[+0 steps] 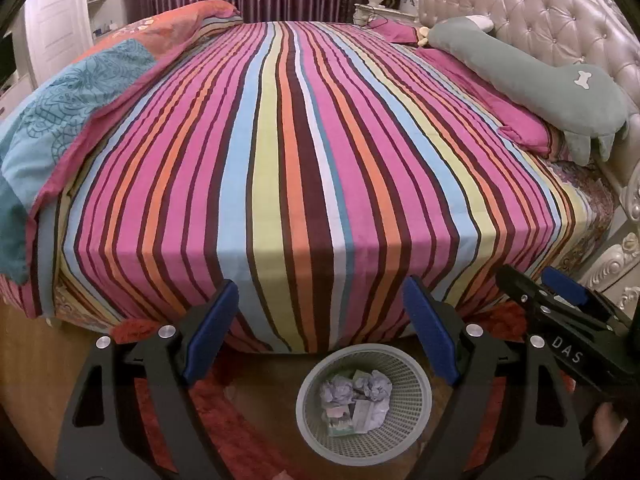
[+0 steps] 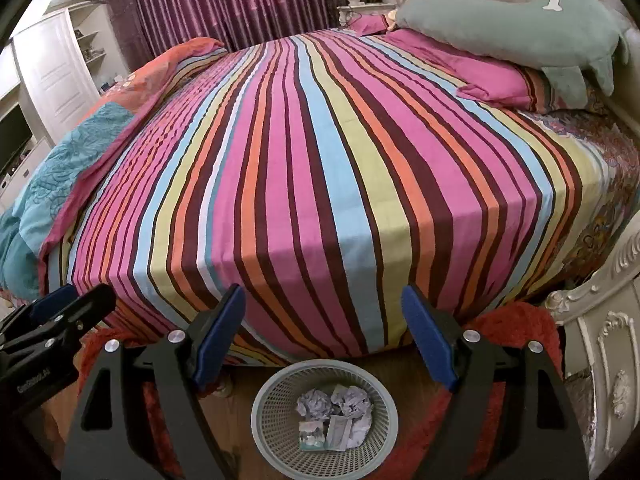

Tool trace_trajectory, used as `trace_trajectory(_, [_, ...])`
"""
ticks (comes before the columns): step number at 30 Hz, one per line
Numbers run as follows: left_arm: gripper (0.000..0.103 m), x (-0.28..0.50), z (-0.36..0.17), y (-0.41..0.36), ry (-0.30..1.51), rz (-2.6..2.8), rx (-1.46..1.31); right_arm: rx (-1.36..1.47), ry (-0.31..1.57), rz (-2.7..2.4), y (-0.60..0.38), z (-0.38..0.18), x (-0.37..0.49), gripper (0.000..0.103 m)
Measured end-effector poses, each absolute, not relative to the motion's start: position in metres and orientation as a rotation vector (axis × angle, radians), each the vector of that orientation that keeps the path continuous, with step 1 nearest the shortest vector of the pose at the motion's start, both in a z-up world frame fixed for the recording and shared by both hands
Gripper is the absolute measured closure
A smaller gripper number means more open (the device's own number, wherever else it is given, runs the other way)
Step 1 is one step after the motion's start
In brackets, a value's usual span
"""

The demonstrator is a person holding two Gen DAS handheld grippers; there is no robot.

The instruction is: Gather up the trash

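We hold the left hand-held gripper (image 1: 320,328) over the gray mesh wastebasket (image 1: 408,412), jaws spread and empty. The right hand-held gripper (image 2: 324,336) hangs just beside it, also released with nothing between its pads. Crumpled paper (image 2: 352,398) and small wrappers (image 2: 312,436) lie inside the wastebasket, on the floor at the foot of the striped bed (image 2: 320,160).

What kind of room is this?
A bedroom, most likely: a big bed with a striped sheet, a tufted headboard, and a green plush pillow. A small wastebasket sits on the floor beside it.
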State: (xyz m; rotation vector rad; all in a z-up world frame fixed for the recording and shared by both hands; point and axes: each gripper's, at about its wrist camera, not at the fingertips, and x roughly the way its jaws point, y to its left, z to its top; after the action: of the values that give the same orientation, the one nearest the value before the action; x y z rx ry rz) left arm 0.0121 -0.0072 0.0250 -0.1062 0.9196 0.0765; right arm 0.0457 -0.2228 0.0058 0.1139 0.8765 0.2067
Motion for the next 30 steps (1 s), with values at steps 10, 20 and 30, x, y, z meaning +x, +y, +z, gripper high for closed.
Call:
trace_trajectory(10, [0.021,0.012,0.029,-0.011,0.901,0.084,-0.085,0.110,0.856,0.208,-0.223,0.010,0.045,0.027])
trace_trajectory(20, [0.021,0.013,0.031,-0.018,0.895,0.091,-0.048,0.093,0.834,0.208,-0.219,0.014,0.043,0.027])
trace_trajectory(30, [0.021,0.012,0.035,-0.023,0.868,0.117,-0.011,0.090,0.822,0.210,-0.219,0.016,0.043,0.027])
